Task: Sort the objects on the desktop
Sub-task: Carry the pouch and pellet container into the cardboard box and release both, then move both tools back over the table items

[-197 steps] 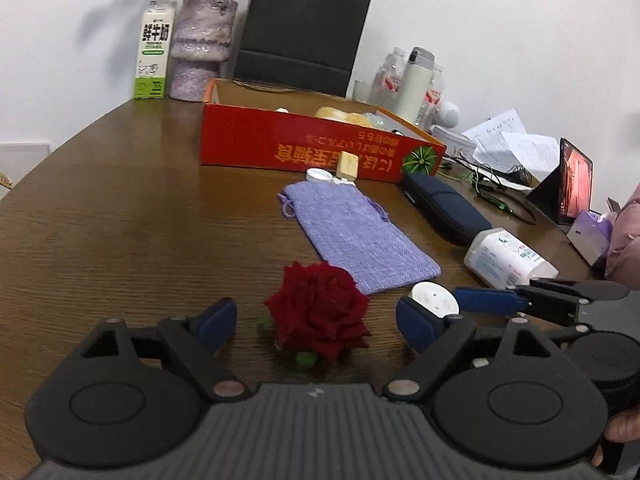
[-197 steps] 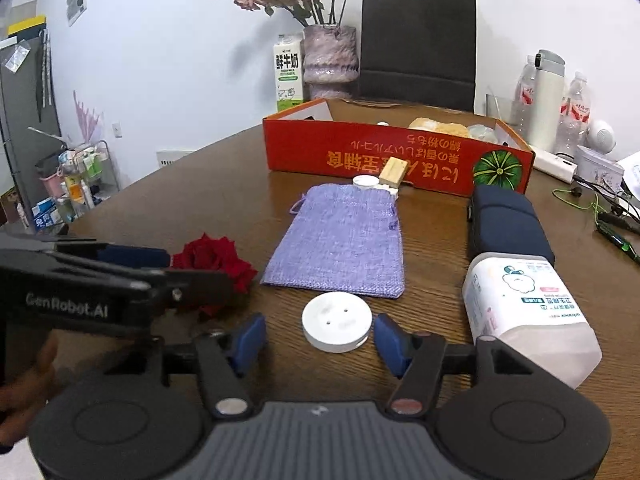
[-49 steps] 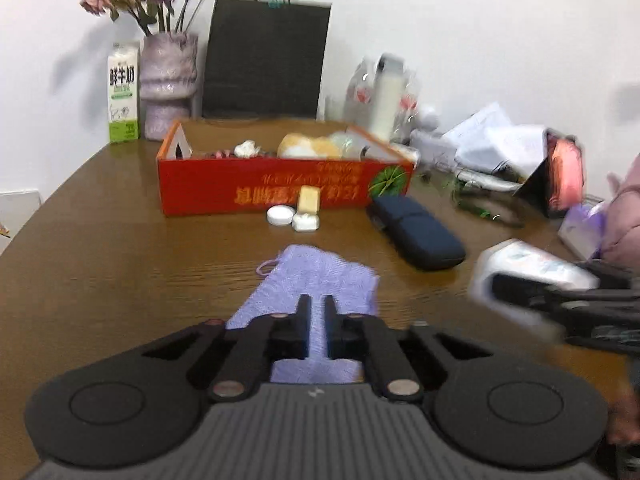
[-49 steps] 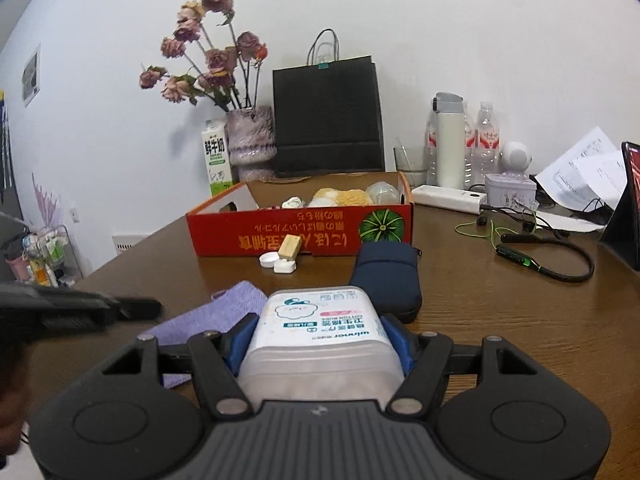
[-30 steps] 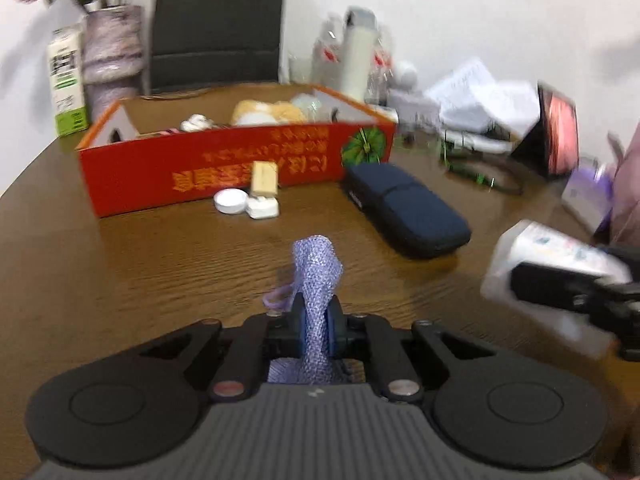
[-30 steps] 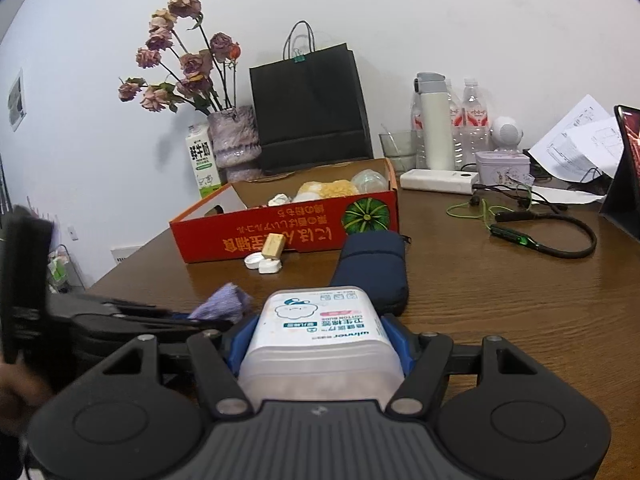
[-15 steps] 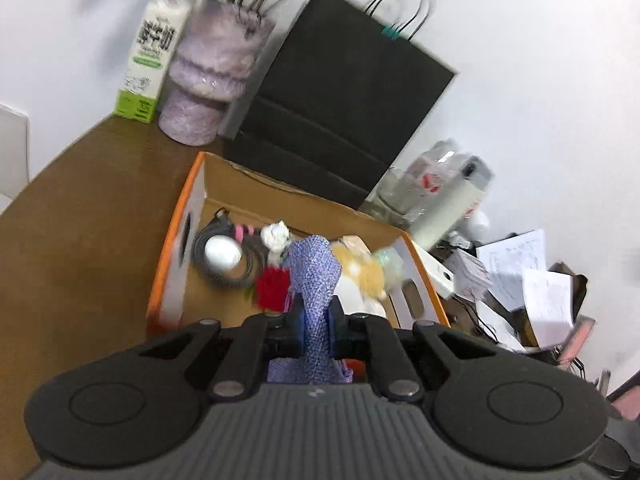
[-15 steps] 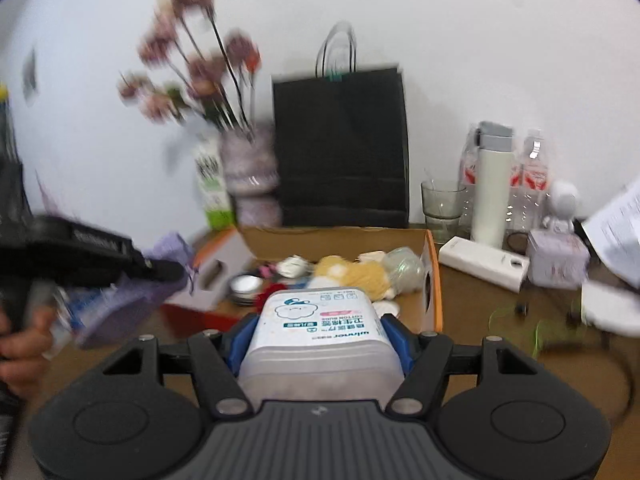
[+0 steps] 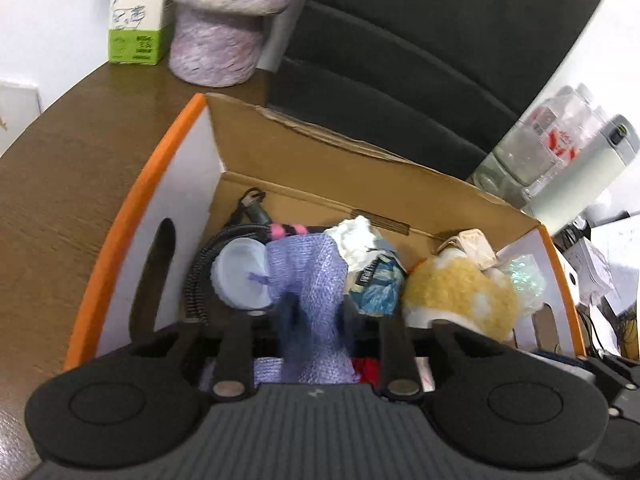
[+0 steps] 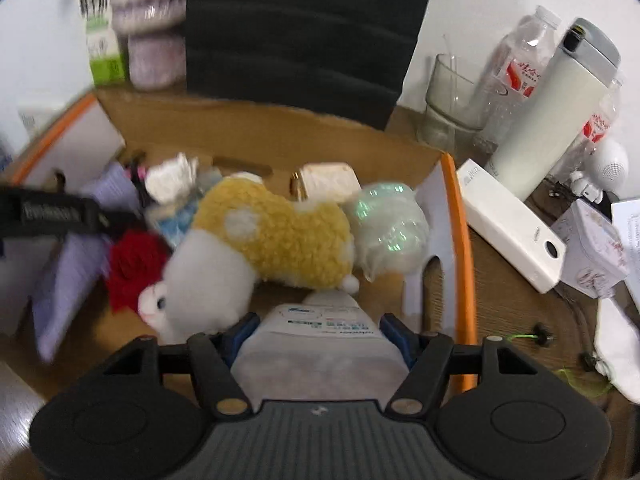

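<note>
Over the box (image 9: 132, 216) | left claw (image 9: 316, 320) opening, purple pouch (image 9: 308, 280) dropping in; right claw (image 10: 318, 330) pinching wipes pack (image 10: 320, 332) (not yet released); plush (image 10: 276, 236), rose (image 10: 134, 264) already inside

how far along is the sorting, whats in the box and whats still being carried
Done: the red rose, plush toy and a white cap already lie in the cardboard box.

In hand: the left gripper is opening over the box with the purple pouch between its jaws; the right gripper grips the wipes pack above it.

Left: setting down both.
</note>
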Action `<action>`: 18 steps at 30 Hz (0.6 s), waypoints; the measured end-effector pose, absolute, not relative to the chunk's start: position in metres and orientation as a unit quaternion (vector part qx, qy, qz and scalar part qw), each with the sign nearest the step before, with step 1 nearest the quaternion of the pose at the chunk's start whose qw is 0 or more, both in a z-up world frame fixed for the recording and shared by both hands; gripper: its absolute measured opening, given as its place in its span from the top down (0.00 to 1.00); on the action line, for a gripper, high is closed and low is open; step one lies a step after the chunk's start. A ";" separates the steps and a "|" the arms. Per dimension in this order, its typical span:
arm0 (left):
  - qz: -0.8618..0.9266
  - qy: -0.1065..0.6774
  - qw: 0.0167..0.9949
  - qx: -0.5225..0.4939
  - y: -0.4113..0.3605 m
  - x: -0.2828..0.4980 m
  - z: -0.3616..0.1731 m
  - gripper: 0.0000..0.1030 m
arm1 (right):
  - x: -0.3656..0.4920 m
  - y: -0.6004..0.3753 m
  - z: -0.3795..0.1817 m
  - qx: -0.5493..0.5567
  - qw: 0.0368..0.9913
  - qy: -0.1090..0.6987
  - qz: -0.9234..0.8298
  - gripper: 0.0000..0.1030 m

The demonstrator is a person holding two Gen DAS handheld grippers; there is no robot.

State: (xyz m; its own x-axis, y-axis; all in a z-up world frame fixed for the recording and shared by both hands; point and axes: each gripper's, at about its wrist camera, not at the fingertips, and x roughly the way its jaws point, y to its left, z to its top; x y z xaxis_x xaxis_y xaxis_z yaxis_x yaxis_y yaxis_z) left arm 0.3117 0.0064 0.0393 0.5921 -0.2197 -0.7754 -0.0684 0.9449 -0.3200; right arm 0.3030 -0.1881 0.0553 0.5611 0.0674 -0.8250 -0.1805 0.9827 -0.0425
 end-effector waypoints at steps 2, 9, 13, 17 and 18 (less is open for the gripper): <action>-0.053 0.433 0.886 -0.159 0.007 0.307 0.047 0.50 | 0.296 -0.192 0.049 -0.035 0.893 0.443 0.068 0.37; -0.044 0.401 0.905 -0.138 0.011 0.289 0.089 0.18 | 0.281 -0.204 0.070 -0.008 0.912 0.403 0.079 0.29; 0.001 0.392 0.906 -0.158 0.012 0.271 0.090 0.06 | 0.279 -0.217 0.102 0.018 0.924 0.377 0.065 0.11; -0.006 0.416 0.900 -0.133 -0.002 0.252 0.081 0.06 | 0.268 -0.217 0.102 0.007 0.916 0.396 0.060 0.12; -0.002 0.411 0.902 -0.129 -0.004 0.245 0.081 0.05 | 0.263 -0.218 0.101 0.007 0.915 0.398 0.061 0.12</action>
State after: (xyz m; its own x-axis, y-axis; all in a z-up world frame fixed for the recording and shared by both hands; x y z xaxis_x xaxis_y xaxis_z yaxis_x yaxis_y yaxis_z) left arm 0.2449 -0.0038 0.0815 0.6613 -0.1108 -0.7419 -0.1018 0.9666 -0.2352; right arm 0.2634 -0.2176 0.1005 0.6756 0.1178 -0.7278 -0.1064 0.9924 0.0619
